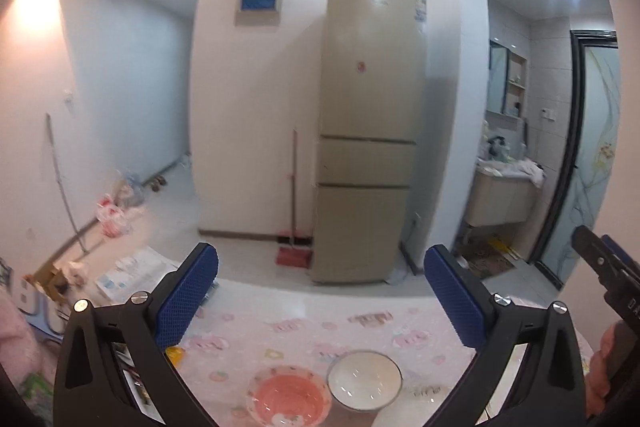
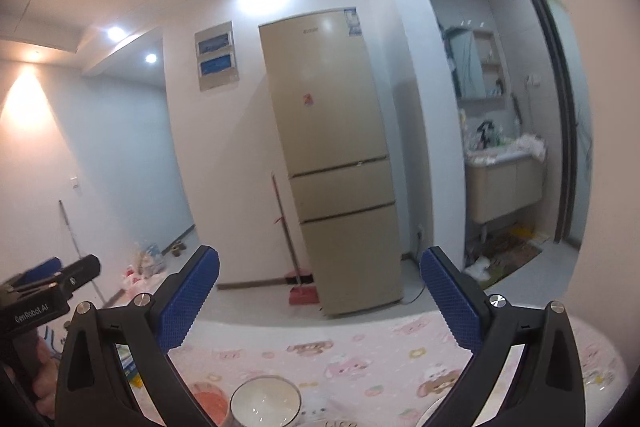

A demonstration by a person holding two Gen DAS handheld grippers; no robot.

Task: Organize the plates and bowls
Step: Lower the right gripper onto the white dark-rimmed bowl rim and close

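A white bowl (image 1: 365, 380) and a pink patterned bowl (image 1: 289, 396) stand side by side on the pink cartoon tablecloth (image 1: 320, 319), low in the left wrist view. My left gripper (image 1: 320, 267) is open and empty, held above and behind them. In the right wrist view the white bowl (image 2: 265, 403) and part of the pink bowl (image 2: 210, 403) sit at the bottom edge. My right gripper (image 2: 320, 267) is open and empty above the tablecloth (image 2: 380, 355). A pale plate rim (image 2: 430, 413) shows at the bottom right.
A beige fridge (image 1: 370, 131) stands past the table's far edge, with a red dustpan and broom (image 1: 294, 255) beside it. Bags and papers (image 1: 116, 219) lie on the floor at left. A washbasin alcove (image 1: 504, 187) is at right. The other gripper (image 1: 608, 275) shows at the right edge.
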